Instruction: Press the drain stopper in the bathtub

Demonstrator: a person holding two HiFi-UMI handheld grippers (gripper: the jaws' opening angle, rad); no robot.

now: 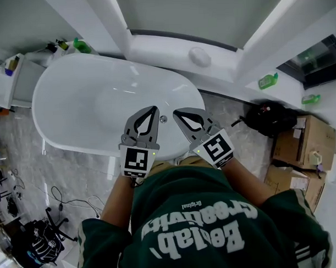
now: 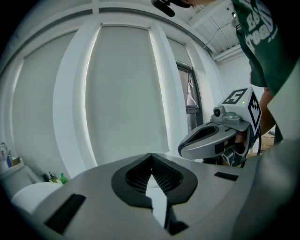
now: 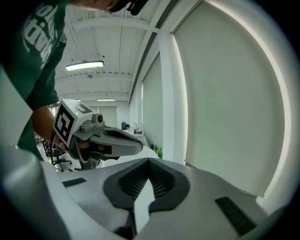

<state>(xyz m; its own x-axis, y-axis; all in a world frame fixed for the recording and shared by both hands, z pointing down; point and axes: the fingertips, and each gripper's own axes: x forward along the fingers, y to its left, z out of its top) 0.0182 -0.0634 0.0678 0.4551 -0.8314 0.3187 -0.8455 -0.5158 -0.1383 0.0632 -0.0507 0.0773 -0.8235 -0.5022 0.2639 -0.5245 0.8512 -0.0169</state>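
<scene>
Head view is showing the left hand-held gripper (image 1: 154,108) and the right hand-held gripper (image 1: 176,112) hovering side by side over the near rim of the white bathtub (image 1: 67,96). Both are holding nothing, their jaws meeting at the tips. The drain stopper (image 1: 163,119) is sitting in the tub's near end, appearing between the two tips. A green bottle (image 1: 81,47) is standing on the far left ledge.
</scene>
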